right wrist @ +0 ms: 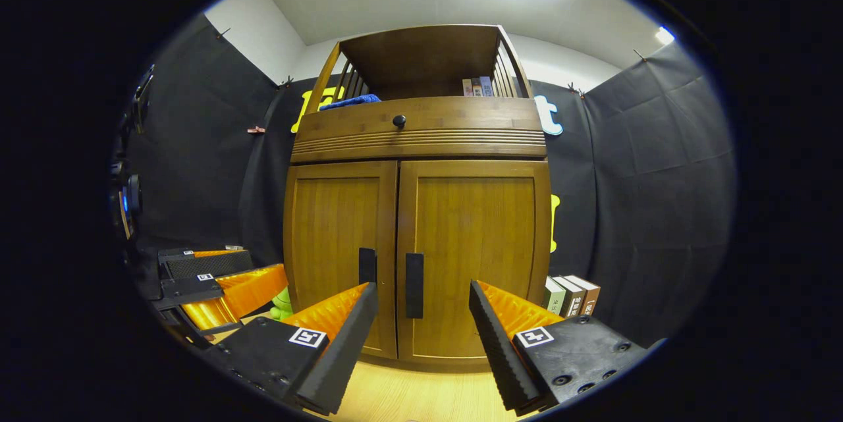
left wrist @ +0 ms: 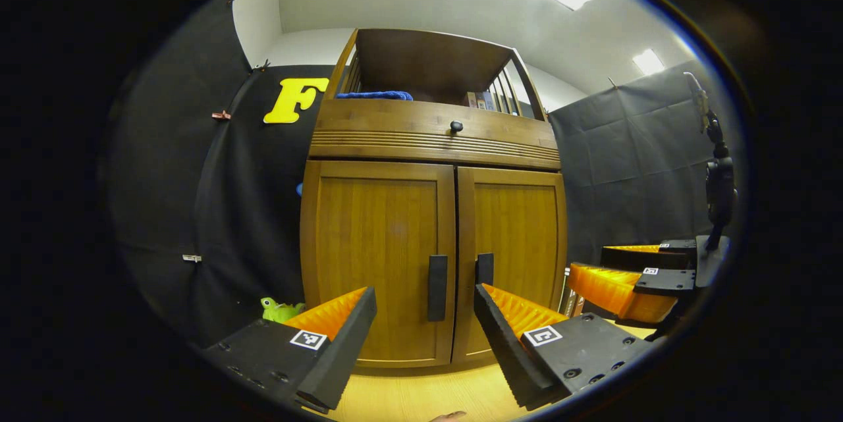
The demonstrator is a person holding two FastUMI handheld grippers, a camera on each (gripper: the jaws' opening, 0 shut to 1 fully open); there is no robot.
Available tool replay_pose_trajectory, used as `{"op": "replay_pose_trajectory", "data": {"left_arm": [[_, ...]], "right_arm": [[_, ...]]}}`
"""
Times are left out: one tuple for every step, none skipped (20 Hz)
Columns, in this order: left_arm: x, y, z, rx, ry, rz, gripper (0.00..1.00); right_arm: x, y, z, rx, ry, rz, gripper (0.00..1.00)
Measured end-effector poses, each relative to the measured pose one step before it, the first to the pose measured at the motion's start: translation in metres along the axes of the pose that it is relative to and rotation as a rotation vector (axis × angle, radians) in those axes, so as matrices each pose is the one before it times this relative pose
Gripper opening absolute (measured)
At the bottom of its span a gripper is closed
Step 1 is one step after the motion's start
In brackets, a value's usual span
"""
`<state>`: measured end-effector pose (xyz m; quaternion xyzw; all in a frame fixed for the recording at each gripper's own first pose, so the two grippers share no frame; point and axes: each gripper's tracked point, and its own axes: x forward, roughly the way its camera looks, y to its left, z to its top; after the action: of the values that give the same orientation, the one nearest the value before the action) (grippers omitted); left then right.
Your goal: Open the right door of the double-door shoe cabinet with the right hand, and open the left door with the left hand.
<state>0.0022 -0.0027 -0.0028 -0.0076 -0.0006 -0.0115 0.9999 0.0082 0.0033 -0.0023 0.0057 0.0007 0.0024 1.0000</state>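
Observation:
A wooden double-door shoe cabinet [left wrist: 435,211] [right wrist: 418,211] stands ahead with both doors closed. Its left door [left wrist: 379,257] [right wrist: 336,251] carries a dark vertical handle [left wrist: 437,288] [right wrist: 367,266]. A matching handle [left wrist: 485,268] [right wrist: 413,285] sits on the right door [left wrist: 517,237] [right wrist: 477,251]. My left gripper [left wrist: 425,303] is open, short of the doors, with the left handle between its fingers in its view. My right gripper [right wrist: 421,300] is open too, framing the right handle from a distance. The right gripper [left wrist: 625,284] appears at the right of the left gripper view, the left gripper [right wrist: 217,280] at the left of the right gripper view.
A drawer with a round knob [left wrist: 456,126] [right wrist: 399,120] tops the doors, under an open shelf holding a blue cloth [left wrist: 374,95] and books [right wrist: 477,86]. A green toy [left wrist: 280,309] lies left of the cabinet, books [right wrist: 570,295] stand at its right. The floor [left wrist: 421,395] is light wood.

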Motion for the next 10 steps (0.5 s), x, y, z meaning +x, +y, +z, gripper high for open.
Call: {"op": "replay_pose_trajectory", "data": {"left_arm": [[-0.00003, 0.00138, -0.00062, -0.00106, 0.00073, 0.00281, 0.93], [0.00038, 0.00150, 0.00039, 0.00001, -0.00118, 0.00287, 0.93], [0.00103, 0.00143, -0.00063, 0.00110, -0.00058, 0.00264, 0.93], [0.00004, 0.00095, 0.00039, 0.00180, -0.00026, 0.00147, 0.93], [-0.00005, 0.00049, -0.00068, 0.00157, 0.00025, -0.00089, 0.93], [-0.00058, -0.00019, 0.00029, -0.00070, 0.00019, -0.00090, 0.93], [-0.00003, 0.00045, -0.00072, -0.00148, -0.00019, -0.00241, 0.93], [0.00010, 0.00025, 0.00021, -0.00069, -0.00056, -0.00224, 0.93], [-0.00042, 0.00105, -0.00017, 0.00034, -0.00044, 0.00020, 0.93], [0.00031, 0.00155, -0.00022, 0.00138, 0.00132, 0.00304, 0.93]], "right_arm": [[0.00069, 0.00039, 0.00044, -0.00548, -0.00134, -0.00196, 0.89], [0.00011, 0.00076, -0.00065, -0.00293, -0.00152, 0.00062, 0.89], [0.00116, 0.00141, -0.00015, -0.00065, 0.00053, 0.00217, 0.89], [-0.00017, 0.00190, -0.00042, 0.00096, 0.00042, 0.00234, 0.89], [0.00073, 0.00149, 0.00032, 0.00104, 0.00155, 0.00187, 0.89], [0.00088, 0.00076, -0.00070, -0.00015, 0.00042, 0.00119, 0.89], [0.00092, 0.00064, -0.00019, -0.00297, 0.00012, 0.00038, 0.89], [0.00050, -0.00003, -0.00053, -0.00414, -0.00160, -0.00124, 0.89], [0.00111, 0.00103, -0.00026, -0.00364, -0.00051, -0.00096, 0.89], [0.00059, 0.00117, -0.00171, -0.00114, 0.00248, 0.00281, 0.89]]}}
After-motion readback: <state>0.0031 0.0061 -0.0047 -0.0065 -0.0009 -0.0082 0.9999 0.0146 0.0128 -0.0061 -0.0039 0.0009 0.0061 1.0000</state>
